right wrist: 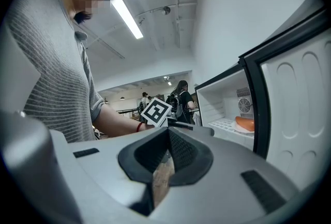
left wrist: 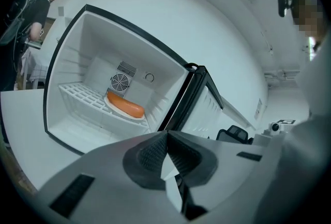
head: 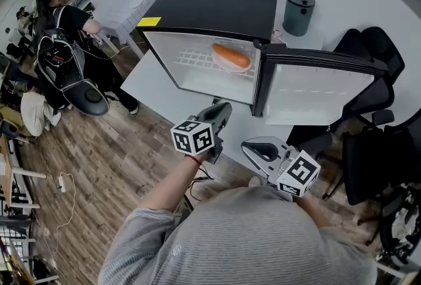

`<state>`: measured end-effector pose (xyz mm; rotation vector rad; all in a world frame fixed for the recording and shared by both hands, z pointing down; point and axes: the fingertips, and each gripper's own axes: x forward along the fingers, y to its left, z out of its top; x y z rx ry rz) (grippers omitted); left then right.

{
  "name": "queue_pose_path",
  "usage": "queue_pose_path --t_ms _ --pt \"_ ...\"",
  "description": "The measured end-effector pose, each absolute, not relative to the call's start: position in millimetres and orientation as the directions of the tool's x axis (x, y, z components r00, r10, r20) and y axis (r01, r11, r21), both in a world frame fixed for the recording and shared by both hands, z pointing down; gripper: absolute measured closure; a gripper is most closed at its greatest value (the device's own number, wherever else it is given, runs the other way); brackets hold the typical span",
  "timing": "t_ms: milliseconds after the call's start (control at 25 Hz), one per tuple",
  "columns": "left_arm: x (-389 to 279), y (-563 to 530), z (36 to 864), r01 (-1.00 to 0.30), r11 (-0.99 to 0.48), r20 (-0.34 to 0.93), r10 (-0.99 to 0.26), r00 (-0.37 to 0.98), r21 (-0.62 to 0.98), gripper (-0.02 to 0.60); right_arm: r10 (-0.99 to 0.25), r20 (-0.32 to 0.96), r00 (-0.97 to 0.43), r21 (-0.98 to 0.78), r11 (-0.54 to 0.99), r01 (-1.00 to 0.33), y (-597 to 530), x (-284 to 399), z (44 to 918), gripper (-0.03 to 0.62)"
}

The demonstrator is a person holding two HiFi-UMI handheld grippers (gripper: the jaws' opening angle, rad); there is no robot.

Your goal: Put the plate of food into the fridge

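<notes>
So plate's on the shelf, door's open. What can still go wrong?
The fridge door stands wide open. The left gripper and right gripper are shut and empty, so closing it means a push; a hard swing could jolt the plate, which sits near the front edge of the wire shelf.

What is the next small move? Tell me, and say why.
Probably bring the right gripper to the open fridge door and push it shut. The plate of food already sits on the wire shelf inside, the left gripper and the right are shut and empty, and the door stands open on the right.
</notes>
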<state>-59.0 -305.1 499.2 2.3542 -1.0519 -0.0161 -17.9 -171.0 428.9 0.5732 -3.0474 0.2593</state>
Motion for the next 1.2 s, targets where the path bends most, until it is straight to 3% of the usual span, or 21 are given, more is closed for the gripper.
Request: queue_pose_path --t_ms 1200 --pt "-49.2 -193.5 474.4 -0.694 -0.687 0.196 -0.666 0.72 0.216 0.571 -0.39 0.033 -0.92 -0.172 0.905 -0.39 -158.3 -20.2 425.2 0.58"
